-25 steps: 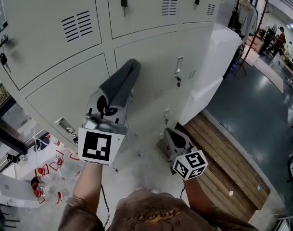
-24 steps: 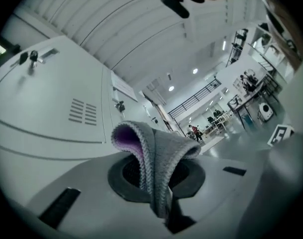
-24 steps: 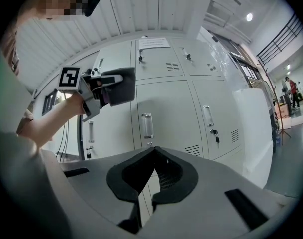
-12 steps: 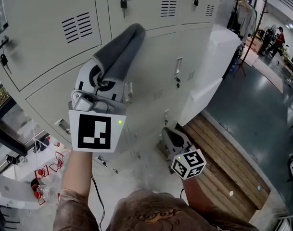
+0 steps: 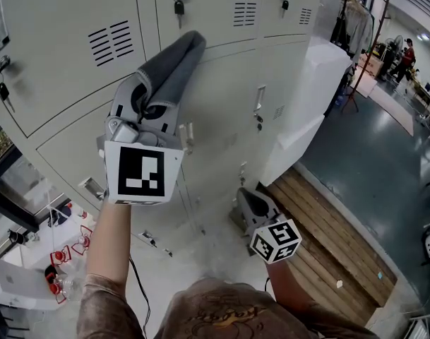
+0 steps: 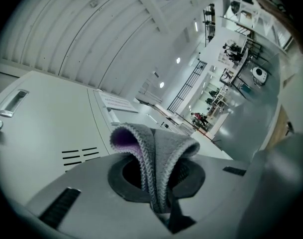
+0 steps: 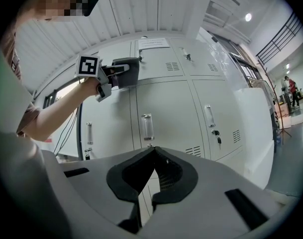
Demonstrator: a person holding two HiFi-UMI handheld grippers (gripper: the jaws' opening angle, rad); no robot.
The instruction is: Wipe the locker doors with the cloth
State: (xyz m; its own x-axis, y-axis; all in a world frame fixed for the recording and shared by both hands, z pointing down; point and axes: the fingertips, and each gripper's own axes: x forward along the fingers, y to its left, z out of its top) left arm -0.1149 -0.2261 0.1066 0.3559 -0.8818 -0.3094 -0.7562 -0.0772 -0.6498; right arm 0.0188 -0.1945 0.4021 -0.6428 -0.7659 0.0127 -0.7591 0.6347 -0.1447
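You're holding the left gripper [image 5: 157, 99] raised with the arm stretched forward, jaws clamping the cloth [image 5: 176, 63]. You're carrying the right gripper [image 5: 251, 205] low near your torso, jaws closed and empty.

A locker area in a large hall: grey metal lockers [image 5: 222, 97], wooden bench [image 5: 331, 228], polished floor [image 5: 373, 154].

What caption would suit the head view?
Left hand-held gripper holds a grey cloth up to a locker door; right hand-held gripper hangs shut, empty, below.
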